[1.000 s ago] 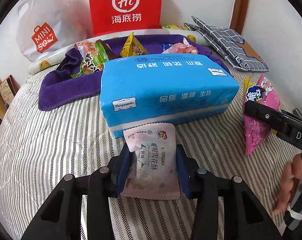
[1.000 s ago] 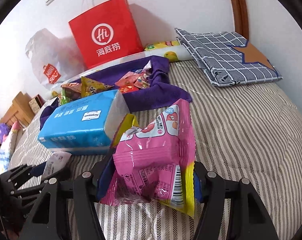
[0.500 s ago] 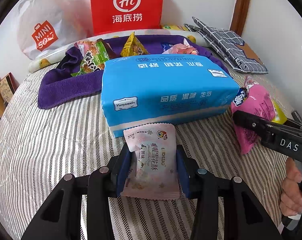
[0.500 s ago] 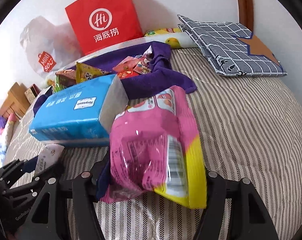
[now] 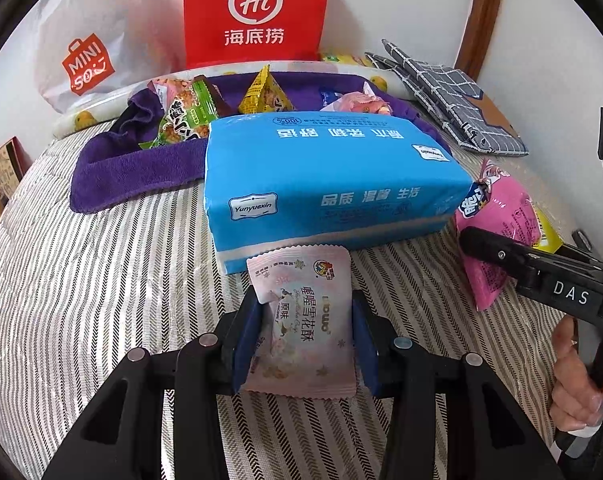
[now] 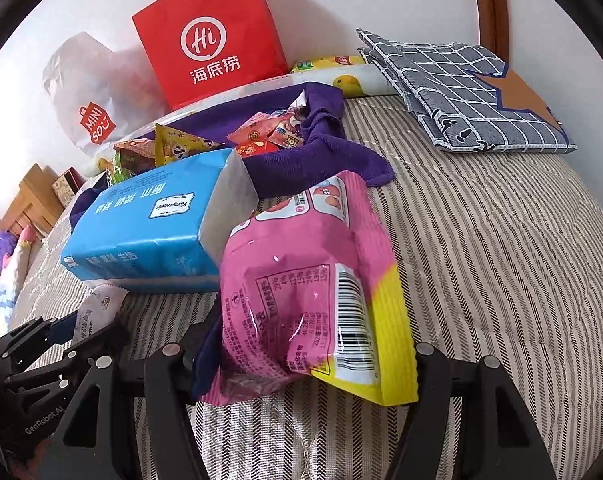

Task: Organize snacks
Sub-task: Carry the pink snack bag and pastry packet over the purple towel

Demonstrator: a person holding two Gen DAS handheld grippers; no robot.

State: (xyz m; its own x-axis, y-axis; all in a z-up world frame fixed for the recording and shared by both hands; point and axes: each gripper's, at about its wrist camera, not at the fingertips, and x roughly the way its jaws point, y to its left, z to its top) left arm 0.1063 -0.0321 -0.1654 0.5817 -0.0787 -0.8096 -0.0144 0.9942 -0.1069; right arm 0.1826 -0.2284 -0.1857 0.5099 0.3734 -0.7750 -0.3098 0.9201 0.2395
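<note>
My left gripper (image 5: 304,344) is shut on a small pale pink snack packet (image 5: 301,320), held just in front of a blue tissue pack (image 5: 325,172) on the striped bed. My right gripper (image 6: 301,344) is shut on a puffy pink and yellow snack bag (image 6: 309,292), which leans against the tissue pack's (image 6: 157,232) right end. In the left wrist view that pink bag (image 5: 497,220) and the right gripper's arm (image 5: 541,276) show at the right, with a person's hand (image 5: 573,380) on it. Several loose snacks (image 5: 189,116) lie on a purple towel (image 5: 141,168) behind the pack.
A red paper bag (image 5: 257,8) and a white plastic bag (image 5: 85,40) stand against the back wall. A folded grey checked cloth (image 6: 461,88) lies at the back right of the bed. Striped bedding (image 6: 501,248) stretches to the right. Wooden furniture (image 6: 29,200) stands at the far left.
The right gripper tipped its pink bag over toward the tissue pack, so the barcode side now faces up. The left gripper and its packet stayed put.
</note>
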